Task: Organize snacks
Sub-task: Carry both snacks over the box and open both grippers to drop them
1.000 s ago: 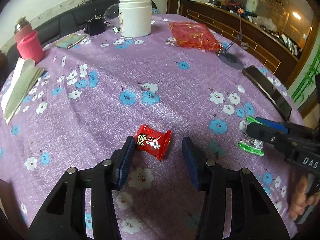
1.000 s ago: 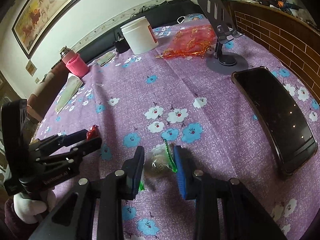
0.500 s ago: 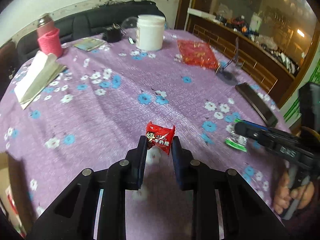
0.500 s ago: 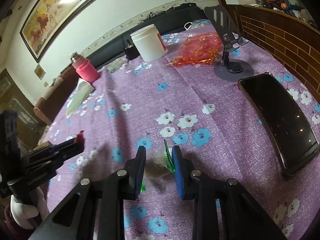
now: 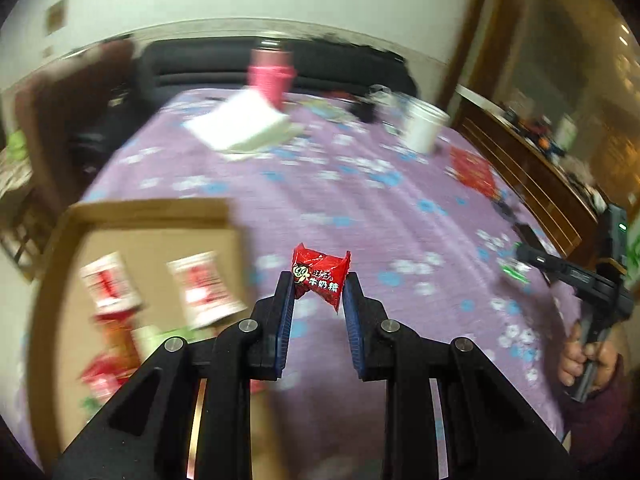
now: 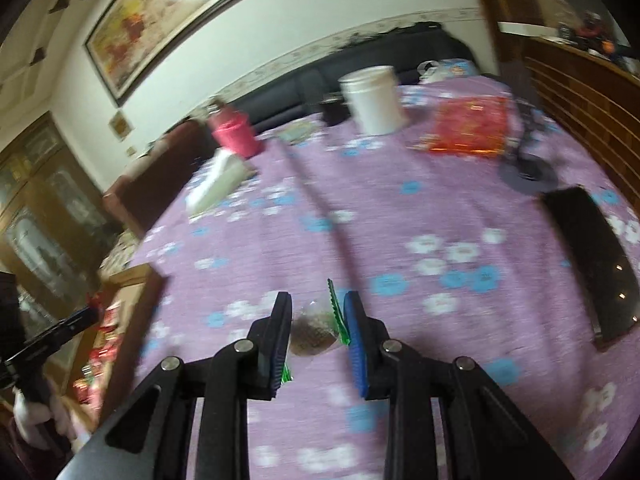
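Note:
My left gripper [image 5: 319, 284] is shut on a red candy packet [image 5: 320, 276] and holds it above the purple flowered tablecloth [image 5: 360, 208], just right of a cardboard box [image 5: 152, 236] that holds several red-and-white snack packets [image 5: 202, 288]. My right gripper [image 6: 318, 312] is shut on a clear snack packet with green edges [image 6: 314, 330], lifted over the cloth. The box [image 6: 136, 308] shows at the left of the right wrist view, with the left gripper [image 6: 86, 312] above it. The right gripper [image 5: 520, 260] shows at the right of the left wrist view.
A white jar [image 6: 374, 100], a pink flask [image 6: 234, 136], a folded white paper [image 6: 218, 182], a red foil bag [image 6: 470, 126], a phone stand [image 6: 528, 168] and a black phone [image 6: 588, 264] lie on the far and right parts of the table. A dark sofa [image 5: 224, 64] is behind.
My left gripper closed on the red candy, lifted it and swung left to the cardboard box. My right gripper closed on the green-edged packet, lifted it and turned left.

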`<state>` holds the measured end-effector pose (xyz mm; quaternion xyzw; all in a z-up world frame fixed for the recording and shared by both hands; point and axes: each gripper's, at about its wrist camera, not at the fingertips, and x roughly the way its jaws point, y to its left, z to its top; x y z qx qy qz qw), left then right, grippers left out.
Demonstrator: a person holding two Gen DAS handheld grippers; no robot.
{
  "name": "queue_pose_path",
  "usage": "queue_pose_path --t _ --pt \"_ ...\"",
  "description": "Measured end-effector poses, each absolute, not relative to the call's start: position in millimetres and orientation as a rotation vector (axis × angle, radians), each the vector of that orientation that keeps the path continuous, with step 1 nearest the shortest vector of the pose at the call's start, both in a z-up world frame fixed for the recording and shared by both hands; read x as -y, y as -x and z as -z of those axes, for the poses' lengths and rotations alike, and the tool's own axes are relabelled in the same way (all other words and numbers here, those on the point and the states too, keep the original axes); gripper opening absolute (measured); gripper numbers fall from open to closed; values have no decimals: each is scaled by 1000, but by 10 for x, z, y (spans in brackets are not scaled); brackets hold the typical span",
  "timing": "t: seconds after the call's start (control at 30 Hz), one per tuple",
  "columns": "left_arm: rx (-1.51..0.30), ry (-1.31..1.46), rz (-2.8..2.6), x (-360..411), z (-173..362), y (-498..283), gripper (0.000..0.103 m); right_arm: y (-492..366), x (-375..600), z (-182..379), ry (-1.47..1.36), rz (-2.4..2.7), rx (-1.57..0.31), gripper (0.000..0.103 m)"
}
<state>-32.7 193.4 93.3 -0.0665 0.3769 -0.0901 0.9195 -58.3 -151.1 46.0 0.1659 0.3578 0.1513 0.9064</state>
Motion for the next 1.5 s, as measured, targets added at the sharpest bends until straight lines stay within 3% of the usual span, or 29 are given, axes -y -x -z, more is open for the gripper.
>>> queue_pose_path --t 0.37,0.73,0.97,1.03,1.17,1.43,1.5 --pt "-805 281 -13 -3086 -717 572 24 515 -161 -777 -196 -574 -812 30" --pt "-856 330 -49 -3457 -513 317 24 241 -1740 -421 -14 -679 -930 29" --pt "-881 368 -58 -3539 -465 257 24 101 -1967 -266 12 -671 -968 32" --pt "-897 404 -68 -3598 -431 245 32 83 -1980 -278 7 -679 -955 32" --pt "-905 451 -77 -3667 -416 266 33 114 -1957 -368 -2 -682 -928 49" --pt "-803 386 -101 -3445 -741 570 33 349 -1610 -579 -25 -637 -852 57" --pt "-778 359 -112 -3323 -812 681 42 410 -1495 -594 -41 -616 -841 60"
